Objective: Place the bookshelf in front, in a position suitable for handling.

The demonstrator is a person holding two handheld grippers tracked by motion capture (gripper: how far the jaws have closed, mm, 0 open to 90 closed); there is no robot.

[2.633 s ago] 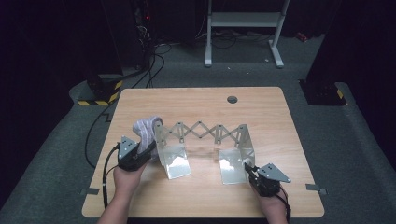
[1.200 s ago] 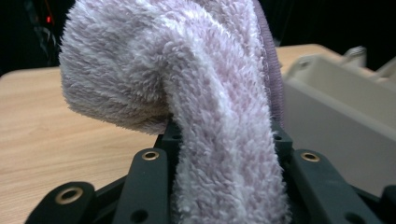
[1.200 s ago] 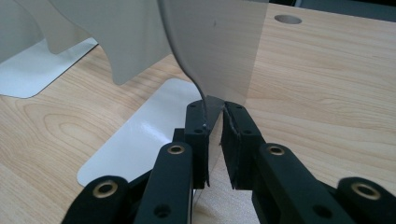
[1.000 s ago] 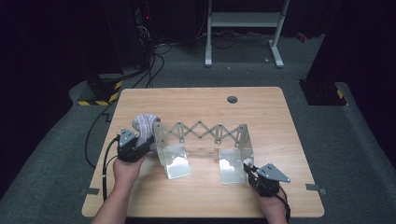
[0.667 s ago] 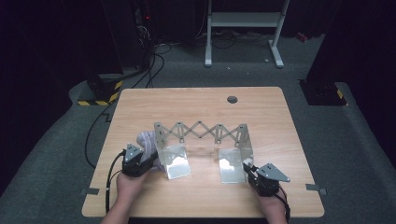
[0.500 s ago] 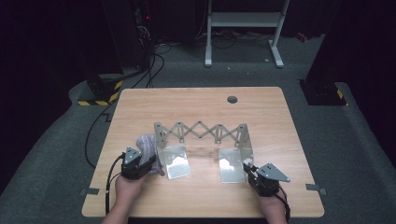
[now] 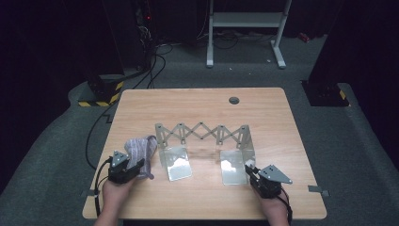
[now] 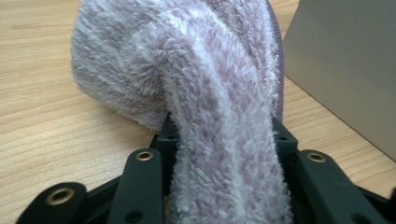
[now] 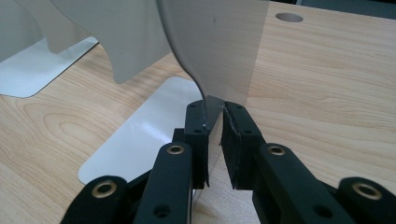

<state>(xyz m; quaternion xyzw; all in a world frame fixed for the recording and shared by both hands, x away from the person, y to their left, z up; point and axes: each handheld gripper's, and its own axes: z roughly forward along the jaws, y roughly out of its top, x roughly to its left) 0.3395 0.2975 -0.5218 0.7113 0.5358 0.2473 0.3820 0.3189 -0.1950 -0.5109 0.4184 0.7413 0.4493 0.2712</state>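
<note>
Left gripper [image 7: 126,168] — low at the near-left of the table [image 7: 197,101], jaws part-way apart and just been opening, with the fuzzy lilac sock [image 8: 205,93] lying between them. The pads look loose on it rather than pinching; the sock drapes forward from the jaws onto the wood, bunched ahead of the gripper and just beside the left end plate [image 7: 175,162] of the metal rack [image 7: 202,134].

Right gripper [image 9: 215,121] — jaws drawn together on the thin upright edge of the rack's right end plate [image 9: 219,46], bracing it at the near-right; its flat foot [image 9: 135,135] lies just to the jaws' left.

Progress, as I judge it: rack stands stretched out and steadied, sock brought down to the table and being let go. Left to do — hanging the sock over the rack, if that is the aim; nothing is on the lattice yet.
</note>
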